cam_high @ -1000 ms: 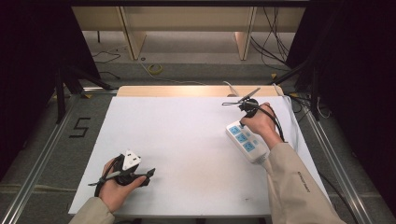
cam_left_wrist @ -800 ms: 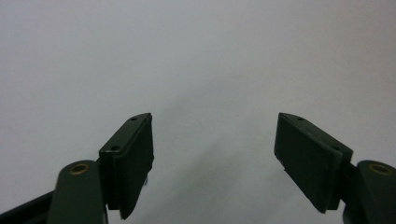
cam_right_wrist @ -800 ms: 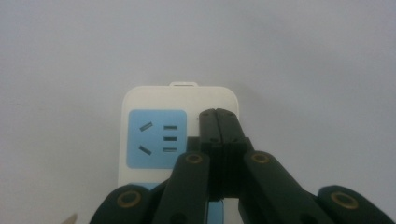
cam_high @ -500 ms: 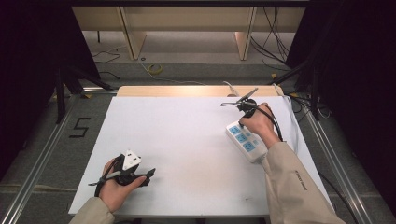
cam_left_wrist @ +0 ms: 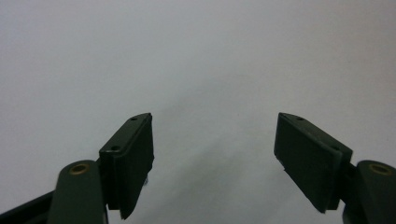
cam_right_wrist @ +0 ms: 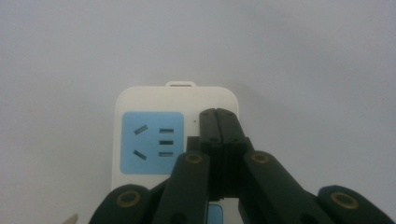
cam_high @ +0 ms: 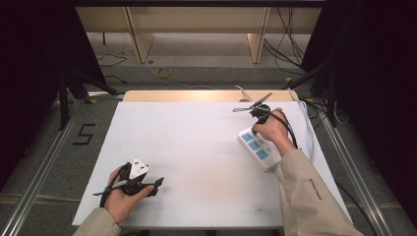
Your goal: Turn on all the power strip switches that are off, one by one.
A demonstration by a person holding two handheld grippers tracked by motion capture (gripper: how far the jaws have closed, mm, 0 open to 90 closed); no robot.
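Observation:
A white power strip [cam_high: 260, 153] with blue socket faces lies on the right side of the white table [cam_high: 196, 147]. My right gripper [cam_high: 254, 132] hangs over the strip's far end, held by the person's right hand. In the right gripper view its jaws [cam_right_wrist: 217, 116] are pressed together with nothing between them. Their tips sit over the strip's [cam_right_wrist: 154, 100] white top, beside a blue socket [cam_right_wrist: 152, 142]; I cannot tell whether they touch it. My left gripper [cam_high: 147, 187] rests low at the table's near left, and in its own view it stands open [cam_left_wrist: 215, 140] over bare table.
The wooden strip [cam_high: 196, 96] of the table's far edge lies behind the white surface. Cables [cam_high: 305, 123] trail off the right edge near the power strip. Metal rails [cam_high: 44, 162] run along the floor on both sides.

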